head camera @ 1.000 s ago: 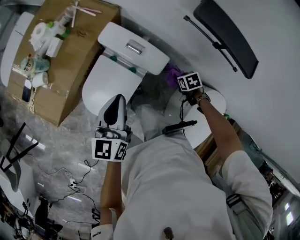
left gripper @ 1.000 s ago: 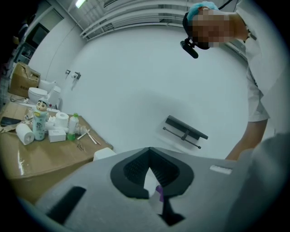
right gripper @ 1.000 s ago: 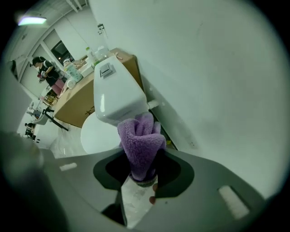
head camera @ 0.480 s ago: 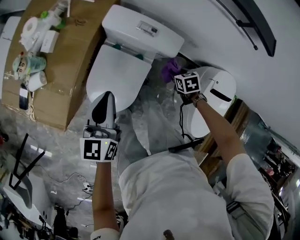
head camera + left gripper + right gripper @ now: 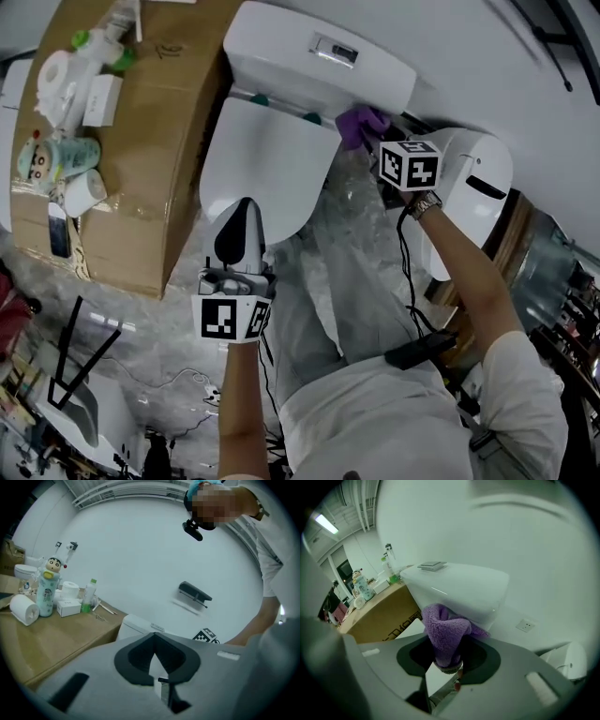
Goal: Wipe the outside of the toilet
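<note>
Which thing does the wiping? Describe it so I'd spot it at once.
Find the white toilet, then the right end of its tank. There a cloth sits pinched by the fingers of the right gripper. It is the only purple, fuzzy thing among hard white surfaces.

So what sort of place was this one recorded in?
Probably a mock-up or storage room, not a finished bathroom: the toilet stands beside a large cardboard box cluttered with bottles, with a second white fixture close by.
</note>
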